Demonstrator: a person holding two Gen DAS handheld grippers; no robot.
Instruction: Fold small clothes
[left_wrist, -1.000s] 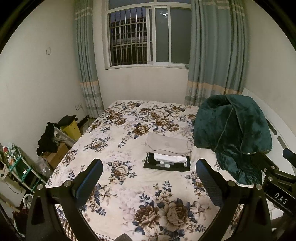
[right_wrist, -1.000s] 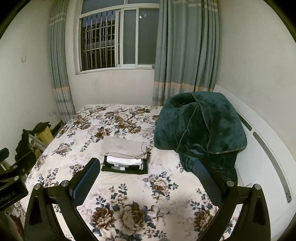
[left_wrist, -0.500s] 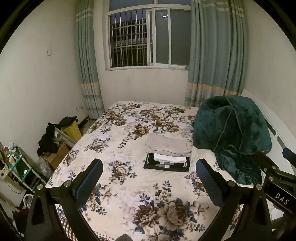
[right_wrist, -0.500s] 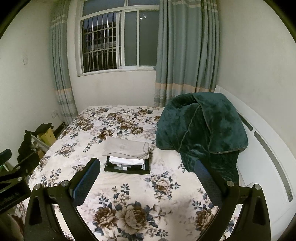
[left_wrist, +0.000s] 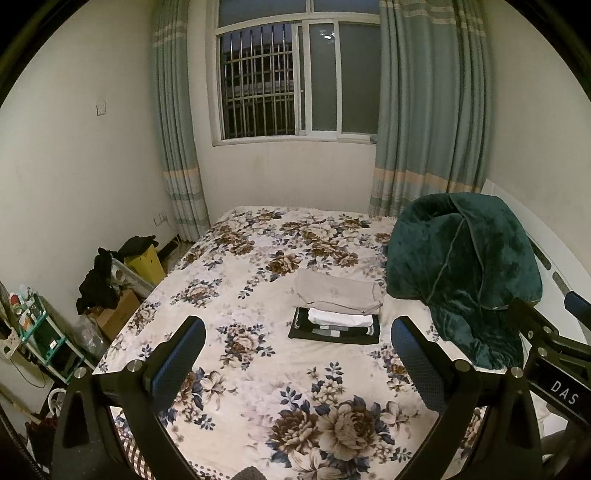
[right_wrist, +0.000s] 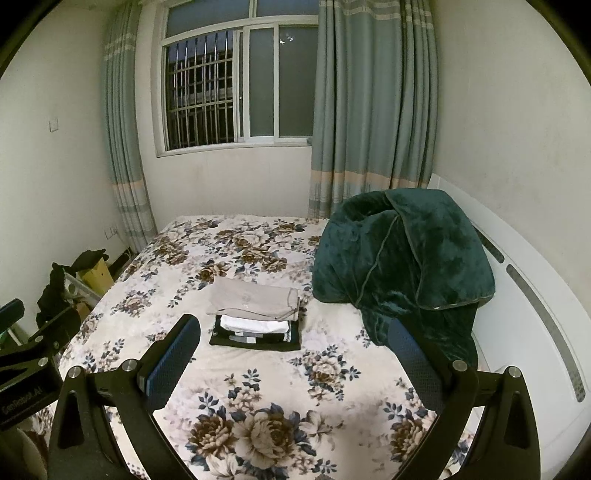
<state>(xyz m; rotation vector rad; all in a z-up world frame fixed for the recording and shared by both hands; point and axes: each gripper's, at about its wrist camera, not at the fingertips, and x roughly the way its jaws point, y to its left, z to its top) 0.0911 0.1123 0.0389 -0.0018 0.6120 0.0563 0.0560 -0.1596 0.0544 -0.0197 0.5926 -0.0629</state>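
A stack of folded small clothes sits mid-bed: a beige garment on top, a white one under it, a black one at the bottom. The stack also shows in the right wrist view, with the beige garment on top. My left gripper is open and empty, held above the near part of the bed, well short of the stack. My right gripper is open and empty, likewise short of the stack. Each gripper's body shows at the edge of the other's view.
The floral bedspread covers the bed. A dark green blanket is heaped at the right by the white headboard. Boxes and dark clothes and a small shelf stand on the floor at left. Window and curtains behind.
Both grippers have drawn back and up a little from the bed; the stack sits slightly farther in view. The jaws have stayed open and the clothes have not moved.
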